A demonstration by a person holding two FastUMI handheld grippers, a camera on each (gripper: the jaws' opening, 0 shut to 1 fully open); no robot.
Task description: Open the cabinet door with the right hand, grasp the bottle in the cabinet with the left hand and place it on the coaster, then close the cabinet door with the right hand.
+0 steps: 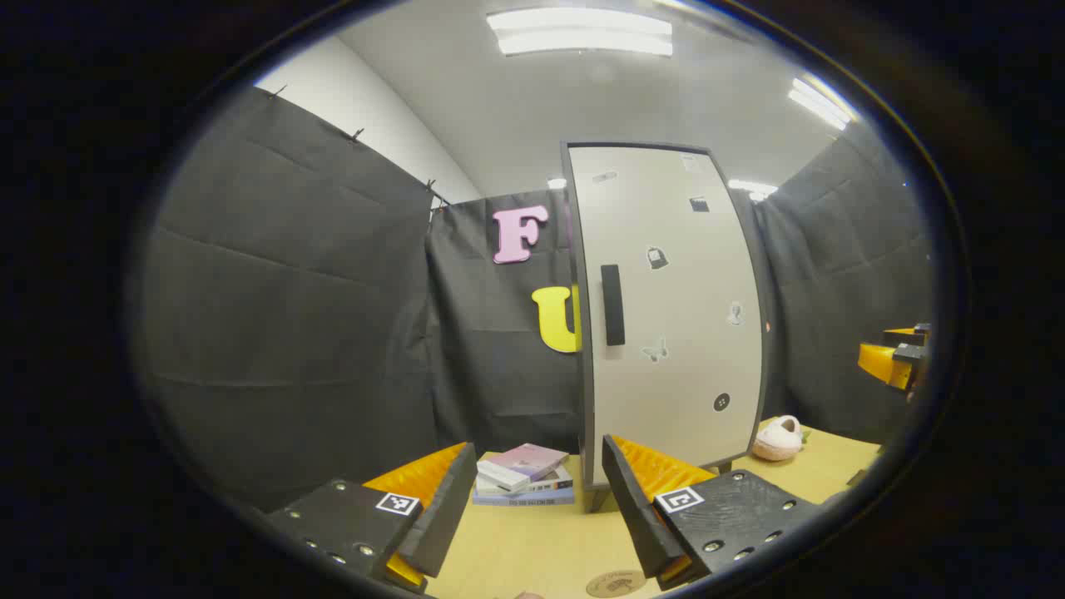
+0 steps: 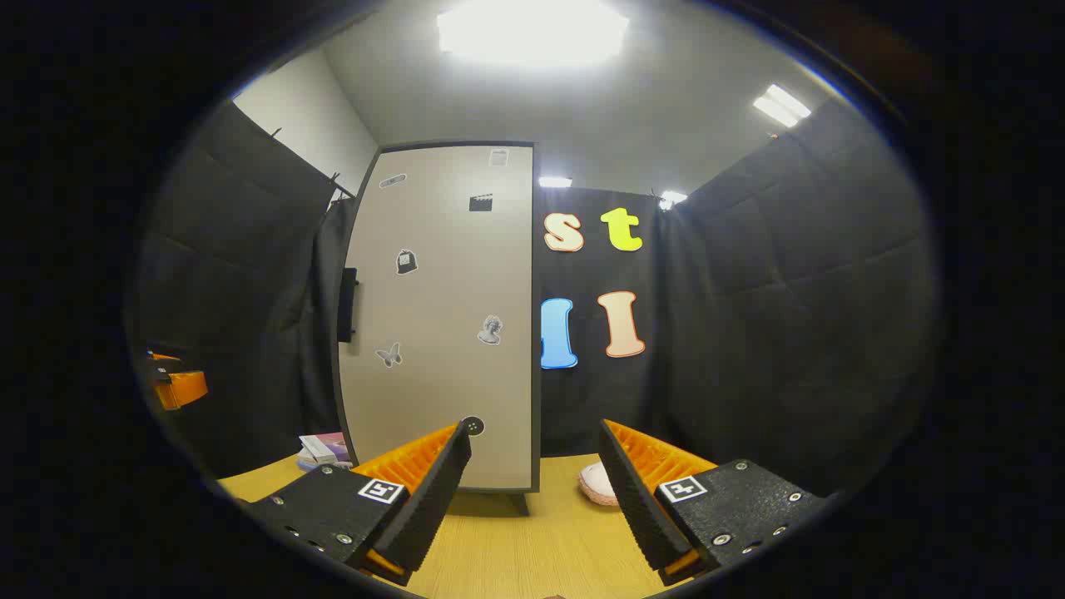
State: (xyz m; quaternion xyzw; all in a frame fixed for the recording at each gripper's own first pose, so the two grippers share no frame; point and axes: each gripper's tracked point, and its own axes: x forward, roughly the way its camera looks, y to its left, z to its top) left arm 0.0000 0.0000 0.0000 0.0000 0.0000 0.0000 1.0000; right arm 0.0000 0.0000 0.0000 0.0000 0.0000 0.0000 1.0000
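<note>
1. The left gripper point(image 1: 537, 507) hangs over the near part of the table point(image 1: 532, 541) with its 2 fingers spread wide and nothing between them.
2. Beyond it, slightly to the right, stands the cabinet point(image 1: 674, 333) with its 1 door shut and its 1 dark handle point(image 1: 612, 304) on the door's left edge; the gripper is well apart from both.
3. The bottle cannot be seen while the door is shut.
4. The coaster point(image 1: 616, 583) lies on the table at the near edge of the left gripper view, just beside the right finger's base, with nothing on it.
5. A stack of books point(image 1: 526, 474), at least 3, lies far between the left gripper's fingers, left of the cabinet's foot.
6. 1 pink slipper point(image 1: 779, 438) rests on the table right of the cabinet.
7. The right gripper point(image 2: 534, 491) also has its 2 fingers spread, empty, facing the cabinet's right edge and apart from it; the handle sits far off to its left.
8. The door carries several small stickers, about 7 counted in the left gripper view.
9. The other gripper appears as an orange shape point(image 1: 894, 359) at the right rim of the left gripper view.
</note>
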